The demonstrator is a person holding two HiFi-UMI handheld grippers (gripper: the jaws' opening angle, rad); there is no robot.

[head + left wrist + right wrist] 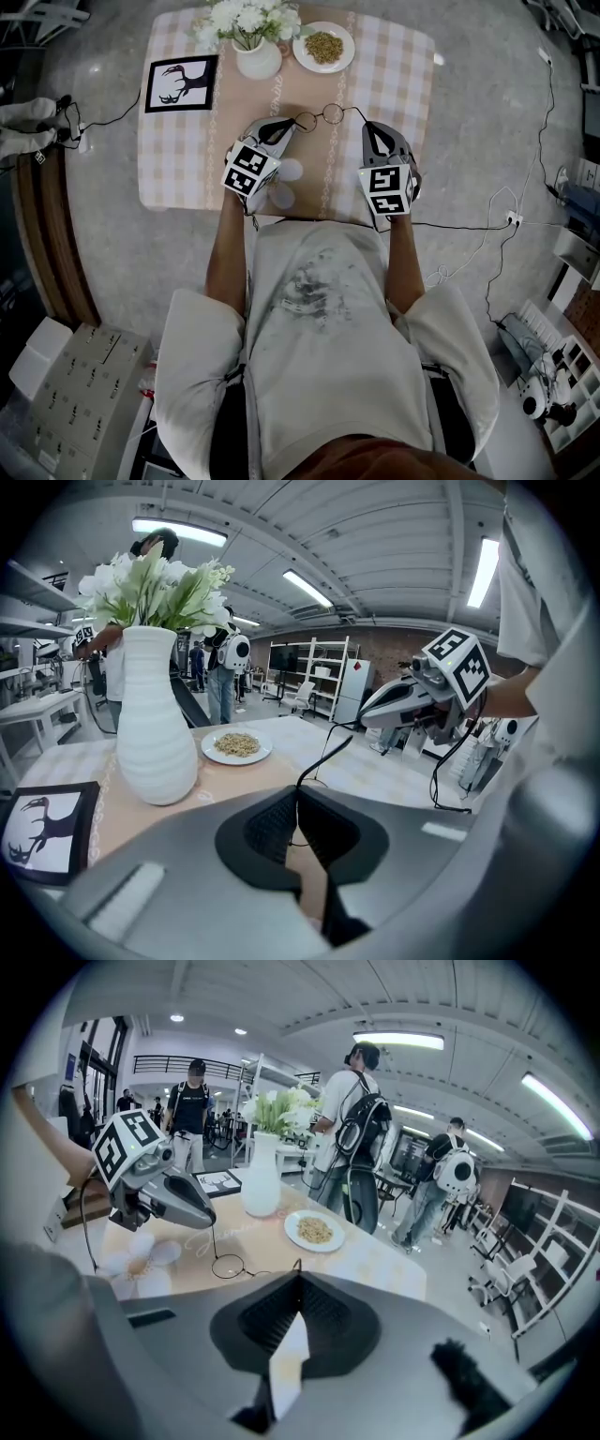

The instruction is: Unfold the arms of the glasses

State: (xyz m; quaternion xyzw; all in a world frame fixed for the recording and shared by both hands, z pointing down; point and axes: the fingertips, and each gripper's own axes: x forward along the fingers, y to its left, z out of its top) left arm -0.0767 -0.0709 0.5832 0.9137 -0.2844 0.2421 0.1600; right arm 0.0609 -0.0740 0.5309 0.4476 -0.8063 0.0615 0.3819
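The left hand-held gripper (281, 128) is pinching one thin arm of the round black wire-framed glasses (320, 116) between its closed jaws. The right hand-held gripper (376, 131) is clamping shut on the tip of the other arm. The lenses are sitting between the two hand-held grippers, over the checked-cloth table (403, 75).
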